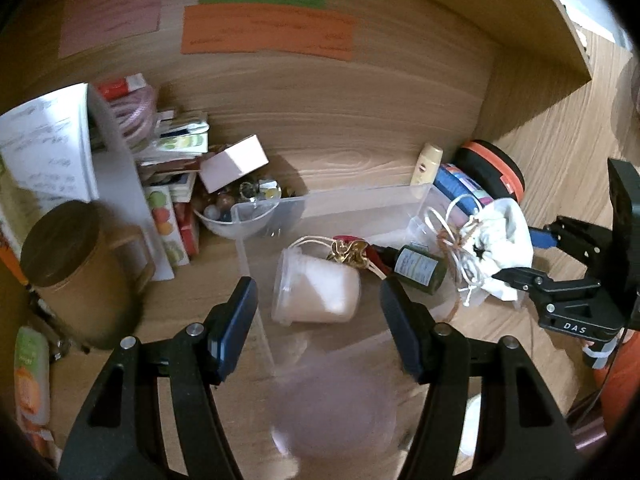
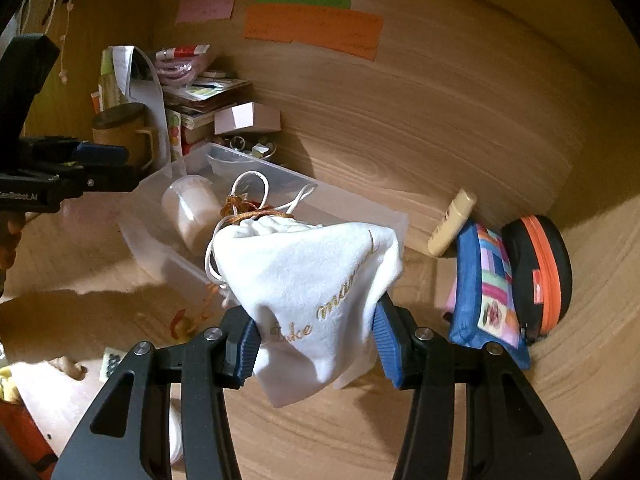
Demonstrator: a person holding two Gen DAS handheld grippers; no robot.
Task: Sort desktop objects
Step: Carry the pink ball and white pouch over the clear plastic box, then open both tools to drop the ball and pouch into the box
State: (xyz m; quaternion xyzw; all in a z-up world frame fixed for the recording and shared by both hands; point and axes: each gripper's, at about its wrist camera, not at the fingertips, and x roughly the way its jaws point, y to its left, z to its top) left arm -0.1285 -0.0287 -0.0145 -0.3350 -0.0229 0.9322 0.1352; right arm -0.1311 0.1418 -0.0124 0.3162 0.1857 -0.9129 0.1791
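My right gripper [image 2: 314, 334] is shut on a white drawstring pouch [image 2: 308, 276] with gold lettering and holds it above the near right corner of a clear plastic bin [image 2: 360, 204]. The pouch also shows in the left wrist view [image 1: 498, 240], held at the bin's right end. My left gripper [image 1: 318, 312] is open and empty, over the bin's [image 1: 360, 194] near left part. Inside the bin lie a frosted jar [image 1: 316, 292] on its side, a dark green bottle [image 1: 420, 268] and a gold and red trinket [image 1: 348, 254].
A brown lidded mug [image 1: 76, 272], stacked booklets [image 1: 172, 208], a pink box [image 1: 234, 162] and a bowl of marbles [image 1: 236, 212] stand left. A cream tube [image 2: 452, 222], a blue patchwork pouch [image 2: 488, 300] and a black-orange case [image 2: 540, 276] lean right. Coloured notes [image 1: 268, 32] hang on the back wall.
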